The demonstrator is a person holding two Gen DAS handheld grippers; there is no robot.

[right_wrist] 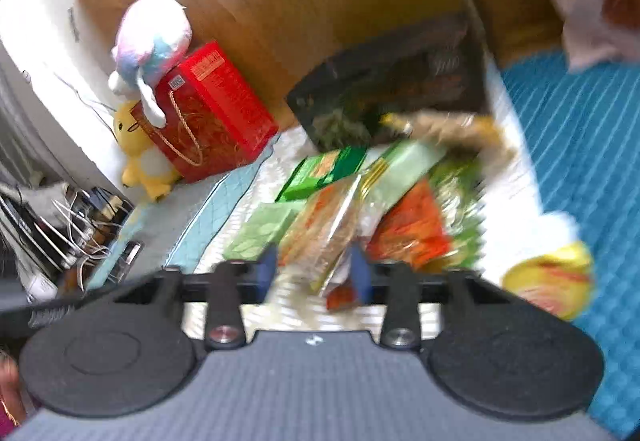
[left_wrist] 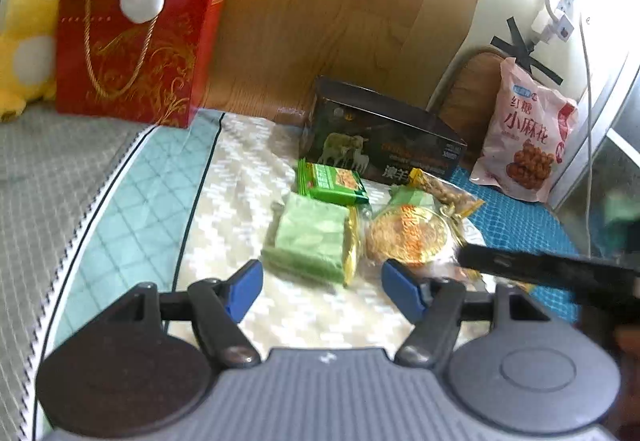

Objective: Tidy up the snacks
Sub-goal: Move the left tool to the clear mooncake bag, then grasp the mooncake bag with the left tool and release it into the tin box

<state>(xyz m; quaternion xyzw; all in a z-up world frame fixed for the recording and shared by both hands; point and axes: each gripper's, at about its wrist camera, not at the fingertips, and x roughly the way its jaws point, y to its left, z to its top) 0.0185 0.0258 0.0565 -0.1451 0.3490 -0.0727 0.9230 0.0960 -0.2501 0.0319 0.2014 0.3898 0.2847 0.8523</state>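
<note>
Quilted bedding (left_wrist: 240, 177) against a wooden panel carries a pile of snacks before a dark box (left_wrist: 380, 137), with a red gift bag (left_wrist: 136, 45) at far left. Left gripper (left_wrist: 322, 287), jaws apart and empty, hangs just before a pale green packet (left_wrist: 312, 237). Right gripper (right_wrist: 314, 273) is clamped on a clear orange-printed snack packet (right_wrist: 320, 225) at the pile's near edge.

Both wrist cams angled down, close, sharing snack pile (left_wrist: 360, 217)

We find small green snack packets (left_wrist: 320, 217) before the dark cardboard box (left_wrist: 380, 137); a red gift bag (left_wrist: 136, 45) stands leftward, at the bed's (left_wrist: 248, 169) far edge.
</note>
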